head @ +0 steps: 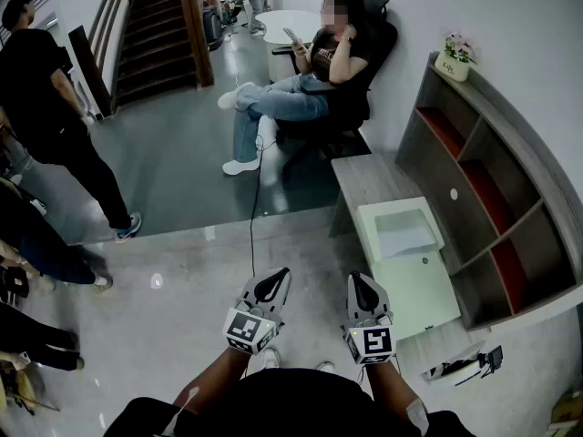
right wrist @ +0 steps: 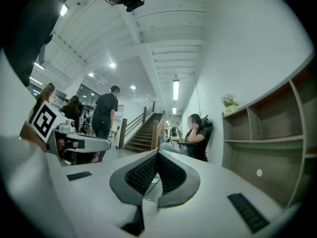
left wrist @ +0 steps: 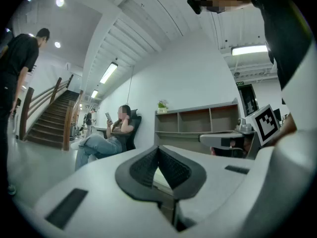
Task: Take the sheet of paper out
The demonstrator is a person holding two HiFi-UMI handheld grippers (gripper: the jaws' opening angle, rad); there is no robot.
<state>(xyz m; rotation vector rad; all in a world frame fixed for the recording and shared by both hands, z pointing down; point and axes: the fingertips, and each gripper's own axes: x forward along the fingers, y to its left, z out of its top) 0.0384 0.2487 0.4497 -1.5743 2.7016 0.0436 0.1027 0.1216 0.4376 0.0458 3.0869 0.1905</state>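
A white printer (head: 421,291) stands on a low grey bench (head: 372,178) against the wall, ahead and to the right of me. A white sheet of paper (head: 404,236) lies in its top tray. My left gripper (head: 272,282) and my right gripper (head: 363,286) are held side by side and level over the floor, short of the printer. Both are shut with nothing between the jaws. In the left gripper view the left gripper (left wrist: 158,149) has its pads meeting at the tips. The right gripper (right wrist: 158,154) looks the same in its own view. Neither touches the printer or the paper.
A grey and red shelf unit (head: 483,180) runs along the right wall, with a potted plant (head: 454,59) on top. A seated person (head: 314,85) is ahead, a standing person (head: 50,107) at the left. A black cable (head: 253,203) crosses the floor. Stairs (head: 155,35) rise at the back.
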